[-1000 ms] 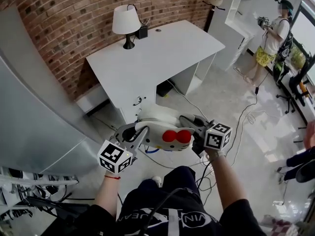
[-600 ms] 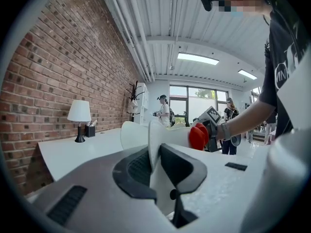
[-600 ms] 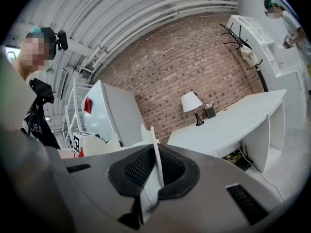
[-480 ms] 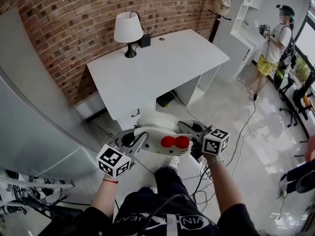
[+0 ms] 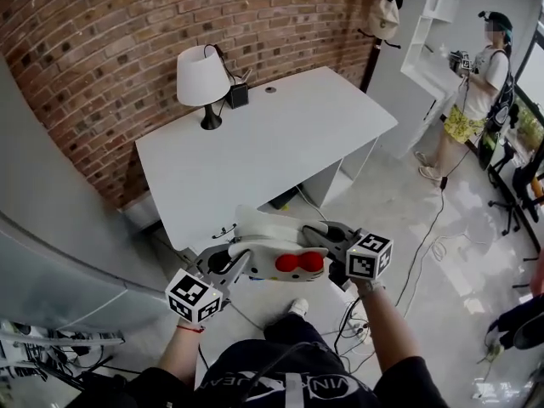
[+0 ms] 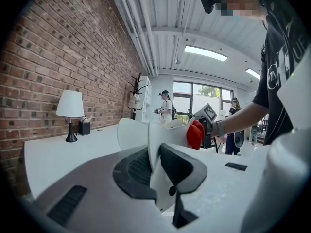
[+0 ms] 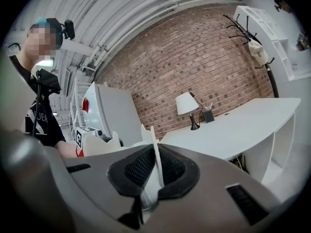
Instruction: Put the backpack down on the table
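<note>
The backpack hangs in the air between the two grippers, above the floor and just short of the white desk, not on it. The left gripper pinches a white flap on the backpack's left side. In the left gripper view its dark ribbed fingers press on that flap from both sides. The right gripper holds the other side the same way, its fingers closed on a thin white edge. The backpack is a smooth, rounded white shell with a glossy red bow on its near face. The desk top is flat and matte. A white-shaded lamp and a small dark box stand at its back, by the rough brick wall.
</note>
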Motion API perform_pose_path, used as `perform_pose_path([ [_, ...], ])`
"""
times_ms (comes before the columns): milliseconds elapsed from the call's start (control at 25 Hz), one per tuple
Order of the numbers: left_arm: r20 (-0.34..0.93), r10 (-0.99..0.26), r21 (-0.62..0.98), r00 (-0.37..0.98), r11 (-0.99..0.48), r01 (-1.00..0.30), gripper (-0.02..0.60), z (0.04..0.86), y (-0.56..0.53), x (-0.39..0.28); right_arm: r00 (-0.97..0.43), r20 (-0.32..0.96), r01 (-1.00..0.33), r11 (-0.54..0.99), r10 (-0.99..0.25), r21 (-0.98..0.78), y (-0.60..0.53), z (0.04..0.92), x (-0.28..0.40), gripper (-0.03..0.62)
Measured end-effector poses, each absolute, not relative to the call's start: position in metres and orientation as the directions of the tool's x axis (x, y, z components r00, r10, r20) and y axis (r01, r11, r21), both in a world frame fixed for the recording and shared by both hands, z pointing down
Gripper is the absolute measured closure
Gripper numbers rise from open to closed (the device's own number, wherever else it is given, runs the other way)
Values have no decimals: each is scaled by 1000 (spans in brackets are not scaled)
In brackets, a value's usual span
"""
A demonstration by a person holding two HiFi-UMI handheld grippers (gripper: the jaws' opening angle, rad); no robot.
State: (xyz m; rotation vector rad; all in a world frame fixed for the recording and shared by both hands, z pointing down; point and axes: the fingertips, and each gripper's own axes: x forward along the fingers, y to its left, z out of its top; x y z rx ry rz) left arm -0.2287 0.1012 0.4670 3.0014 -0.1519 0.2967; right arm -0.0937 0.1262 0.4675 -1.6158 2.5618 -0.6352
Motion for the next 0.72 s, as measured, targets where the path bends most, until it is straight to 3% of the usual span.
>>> perform_pose_path([
  [720,183,-210,93,960,-969,-229,535,465,17,-63,-481,167,-846,404,-861,-348,38,465,73,579],
])
